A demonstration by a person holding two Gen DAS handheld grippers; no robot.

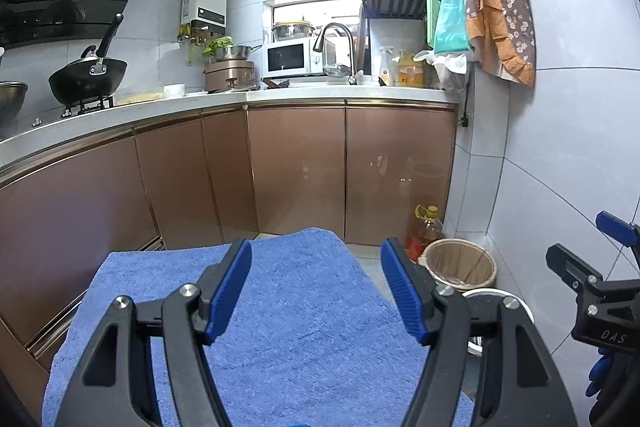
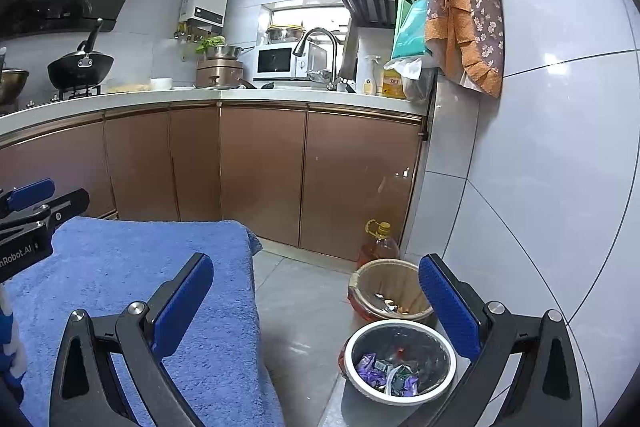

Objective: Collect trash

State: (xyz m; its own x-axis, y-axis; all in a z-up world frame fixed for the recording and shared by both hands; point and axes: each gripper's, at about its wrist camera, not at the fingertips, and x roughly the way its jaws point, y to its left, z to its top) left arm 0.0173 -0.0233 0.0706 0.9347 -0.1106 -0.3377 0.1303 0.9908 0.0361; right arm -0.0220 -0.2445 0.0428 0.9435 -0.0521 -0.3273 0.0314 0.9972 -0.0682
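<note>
My left gripper [image 1: 316, 279] is open, with nothing between its blue pads [image 1: 232, 291]. It hangs over a surface covered by a blue towel [image 1: 288, 339]. My right gripper [image 2: 316, 291] is also open and holds nothing; it is above the towel's right edge and the floor. On the floor by the right wall stands a white-rimmed bin [image 2: 400, 359] with purple wrappers and other trash inside. Behind it is a bag-lined bin [image 2: 390, 291] with a few scraps at the bottom. In the left wrist view the lined bin [image 1: 460, 263] shows beyond the right finger, and the white rim is mostly hidden.
A bottle of cooking oil [image 2: 378, 243] stands behind the bins against brown cabinets [image 2: 260, 167]. The counter [image 2: 280, 97] holds a wok, microwave, sink tap and bottles. The tiled wall [image 2: 540, 147] is close on the right. Grey floor [image 2: 304, 307] lies between towel and bins.
</note>
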